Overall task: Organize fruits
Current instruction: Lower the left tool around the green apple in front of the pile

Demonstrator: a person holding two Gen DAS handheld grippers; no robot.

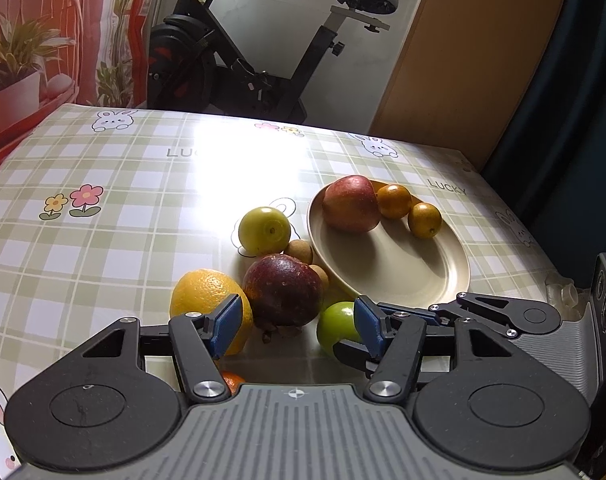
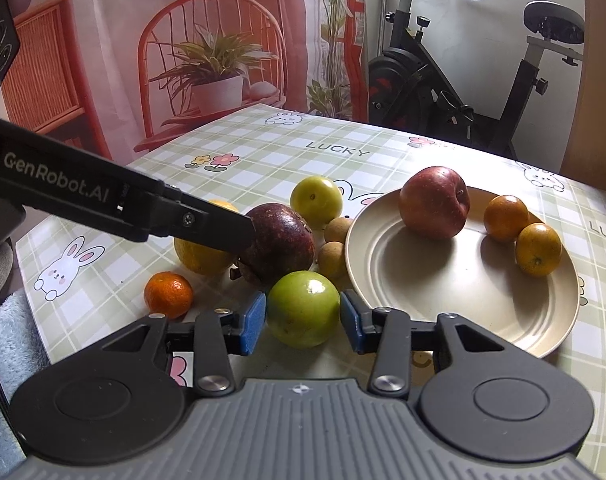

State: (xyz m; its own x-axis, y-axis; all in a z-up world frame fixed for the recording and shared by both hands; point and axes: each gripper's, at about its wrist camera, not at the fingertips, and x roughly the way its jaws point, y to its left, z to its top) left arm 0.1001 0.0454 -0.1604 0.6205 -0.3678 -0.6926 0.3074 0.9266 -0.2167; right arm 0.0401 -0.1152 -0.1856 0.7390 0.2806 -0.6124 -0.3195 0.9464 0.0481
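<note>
My left gripper [image 1: 297, 326] is open, and its blue pads straddle a dark purple mangosteen [image 1: 283, 290] on the table. A large orange [image 1: 207, 300] lies behind its left pad. In the right wrist view my right gripper [image 2: 303, 322] has both pads against the sides of a green fruit [image 2: 303, 308] that rests on the tablecloth. The left gripper [image 2: 247, 236] reaches in from the left to the mangosteen [image 2: 281, 240]. The beige plate [image 2: 443, 288] holds a red apple [image 2: 434, 202] and two small oranges [image 2: 505, 218] [image 2: 538, 249].
A yellow-green fruit [image 2: 316, 197], two longans [image 2: 337, 229] [image 2: 331, 254] and a small tangerine [image 2: 168, 294] lie loose left of the plate. The checked tablecloth [image 1: 103, 240] stretches away to the left. An exercise bike [image 1: 231, 52] stands behind the table.
</note>
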